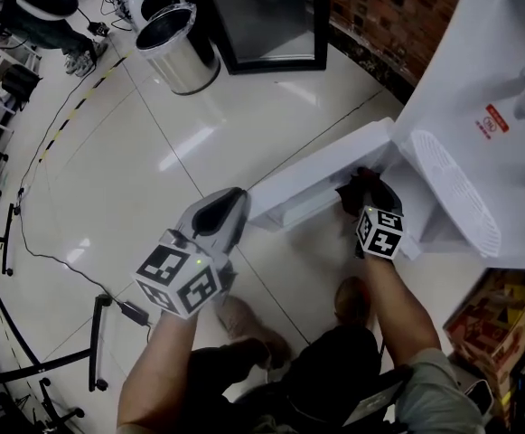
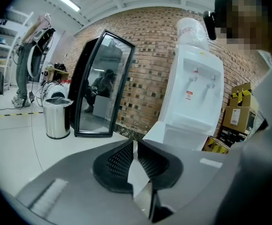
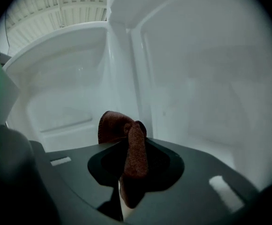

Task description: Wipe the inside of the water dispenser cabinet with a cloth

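Pinching cloth [image 3: 135,150] with right gripper [image 3: 126,144] at cabinet [image 3: 210,88] opening, 3 o'clock; holding left gripper [image 2: 136,156], jaws together and empty, 8 o'clock from door [image 1: 307,183].

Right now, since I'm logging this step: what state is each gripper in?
Left gripper: jaws shut, holding nothing.
Right gripper: jaws shut on the cloth.

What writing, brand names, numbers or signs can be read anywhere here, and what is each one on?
Nothing is legible.
On the water dispenser, a red label beside a round prohibition sign: too small to read.
Reddish print on the bottle: blurred.
Markings on the cardboard box: blurred.
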Demonstrator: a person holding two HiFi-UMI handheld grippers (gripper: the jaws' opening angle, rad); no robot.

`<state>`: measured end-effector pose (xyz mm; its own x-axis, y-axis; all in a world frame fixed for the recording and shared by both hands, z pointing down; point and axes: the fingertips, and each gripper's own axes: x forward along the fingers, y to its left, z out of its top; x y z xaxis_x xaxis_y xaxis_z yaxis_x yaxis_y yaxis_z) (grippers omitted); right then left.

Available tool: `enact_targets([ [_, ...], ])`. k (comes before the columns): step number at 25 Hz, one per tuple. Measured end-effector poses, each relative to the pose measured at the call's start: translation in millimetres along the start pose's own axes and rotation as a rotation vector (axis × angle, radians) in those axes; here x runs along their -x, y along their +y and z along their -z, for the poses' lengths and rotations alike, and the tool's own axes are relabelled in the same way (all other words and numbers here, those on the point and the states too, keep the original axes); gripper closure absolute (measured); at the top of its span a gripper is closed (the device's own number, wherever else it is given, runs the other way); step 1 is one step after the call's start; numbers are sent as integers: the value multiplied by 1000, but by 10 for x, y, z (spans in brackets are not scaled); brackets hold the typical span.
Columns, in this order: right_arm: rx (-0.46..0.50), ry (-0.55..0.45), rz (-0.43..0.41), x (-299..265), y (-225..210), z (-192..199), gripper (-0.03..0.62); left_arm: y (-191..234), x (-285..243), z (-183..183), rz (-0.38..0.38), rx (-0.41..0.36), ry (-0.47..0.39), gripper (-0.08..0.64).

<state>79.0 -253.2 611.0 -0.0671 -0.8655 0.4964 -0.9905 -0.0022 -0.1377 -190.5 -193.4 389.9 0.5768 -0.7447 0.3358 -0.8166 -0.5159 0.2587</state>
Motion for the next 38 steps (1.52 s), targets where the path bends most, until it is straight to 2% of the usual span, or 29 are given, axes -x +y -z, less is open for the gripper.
enact_targets([
  [2, -4, 8, -6, -18, 16, 19, 505, 1, 7, 0, -1, -1, 0, 543],
  [4, 15, 16, -104, 9, 230, 74, 505, 5, 2, 2, 0, -1, 0, 543],
  [7, 128, 58, -404, 224, 945, 310, 503, 15, -1, -6, 1, 0, -1, 543],
  [11, 329, 180, -808, 703, 1908, 852, 503, 7, 8, -13, 5, 6, -3, 543],
  [13, 427, 259, -946, 876, 2244, 1142, 503, 1, 15, -13, 4, 8, 0, 541],
  [15, 506, 327, -1016, 943, 2470, 1371, 503, -6, 13, -4, 4, 6, 2, 543],
  [17, 563, 373, -1010, 872, 2572, 1541, 502, -19, 13, 14, 6, 7, 5, 542],
  [19, 594, 401, -963, 695, 2561, 1641, 503, -36, 11, 29, 10, 10, 9, 541],
  [25, 618, 450, -845, 345, 2315, 1649, 503, 0, 12, 4, 7, 22, 0, 540],
  [29, 526, 429, -685, 55, 1994, 1527, 503, -11, 19, 8, 11, 30, 1, 537],
  [33, 440, 384, -591, -146, 1909, 1348, 503, 21, 25, -5, -5, 29, 3, 537],
  [38, 322, 329, -358, -381, 1376, 1094, 503, 43, 16, -17, -22, 29, 4, 537],
])
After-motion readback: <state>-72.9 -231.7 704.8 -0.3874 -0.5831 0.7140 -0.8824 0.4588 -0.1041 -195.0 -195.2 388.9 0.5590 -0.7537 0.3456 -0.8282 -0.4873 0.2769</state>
